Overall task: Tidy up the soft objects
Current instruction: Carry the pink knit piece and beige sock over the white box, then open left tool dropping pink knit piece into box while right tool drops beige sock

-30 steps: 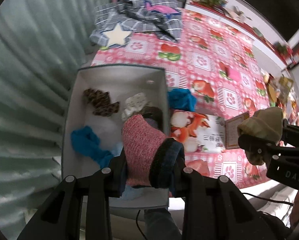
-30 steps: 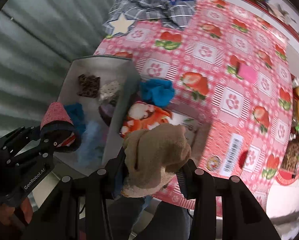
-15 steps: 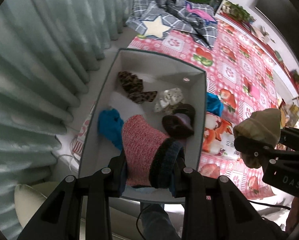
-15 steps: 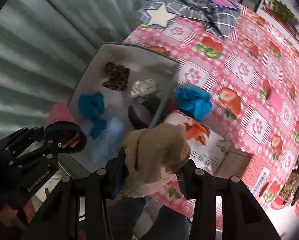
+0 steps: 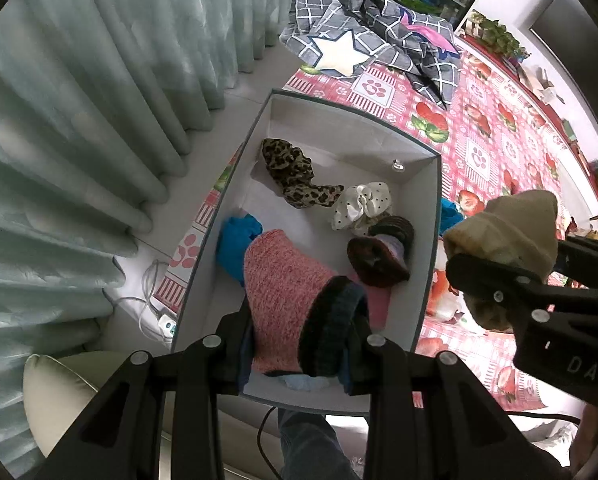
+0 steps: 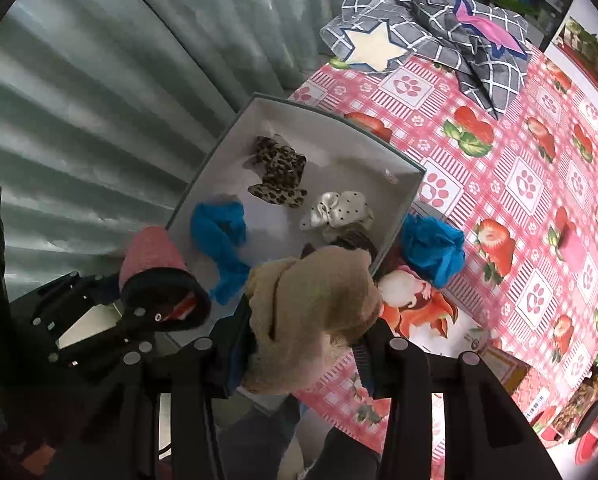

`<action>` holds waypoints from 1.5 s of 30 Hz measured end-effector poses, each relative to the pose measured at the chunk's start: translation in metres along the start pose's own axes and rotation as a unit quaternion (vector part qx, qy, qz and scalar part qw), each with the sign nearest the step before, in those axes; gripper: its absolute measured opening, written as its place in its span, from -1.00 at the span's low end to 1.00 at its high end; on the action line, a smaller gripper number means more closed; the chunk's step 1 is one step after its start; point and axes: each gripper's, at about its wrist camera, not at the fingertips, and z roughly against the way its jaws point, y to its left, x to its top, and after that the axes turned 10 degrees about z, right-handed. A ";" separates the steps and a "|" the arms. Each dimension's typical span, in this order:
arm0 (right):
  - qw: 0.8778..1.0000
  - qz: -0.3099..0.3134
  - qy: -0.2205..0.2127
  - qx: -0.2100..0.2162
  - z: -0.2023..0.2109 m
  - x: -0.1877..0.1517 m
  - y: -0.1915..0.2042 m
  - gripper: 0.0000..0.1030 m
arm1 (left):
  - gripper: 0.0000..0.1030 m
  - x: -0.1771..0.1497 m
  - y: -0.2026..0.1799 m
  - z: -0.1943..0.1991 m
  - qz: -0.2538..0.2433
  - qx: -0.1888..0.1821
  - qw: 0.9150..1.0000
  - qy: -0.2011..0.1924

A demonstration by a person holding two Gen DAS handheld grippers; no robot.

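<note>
While the left tongs (image 5: 303,332) clamp a pink sock (image 5: 287,288), the right tongs (image 6: 307,344) clamp a beige sock (image 6: 311,308).

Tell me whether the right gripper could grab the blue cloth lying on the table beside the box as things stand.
Probably not yet. The right gripper is already shut on a beige sock, so its jaws are full. The blue cloth itself lies uncovered just outside the box; nothing blocks the way.

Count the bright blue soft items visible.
2: one blue cloth lies inside the grey box, near its left wall; the other blue bundle sits on the tablecloth just outside the box's right wall. More may be hidden.
</note>
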 end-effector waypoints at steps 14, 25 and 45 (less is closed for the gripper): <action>1.000 -0.019 0.010 0.015 -0.018 0.019 -0.010 -0.12 | -0.31 0.008 -0.002 -0.016 -0.007 0.011 1.000 0.018; 0.999 -0.024 0.017 0.026 -0.027 0.024 -0.014 -0.09 | 0.33 0.011 -0.004 -0.019 -0.001 0.016 1.000 0.016; 0.999 -0.046 0.000 0.024 -0.014 0.021 -0.022 1.00 | 0.99 0.010 0.002 -0.018 0.041 0.011 0.999 0.015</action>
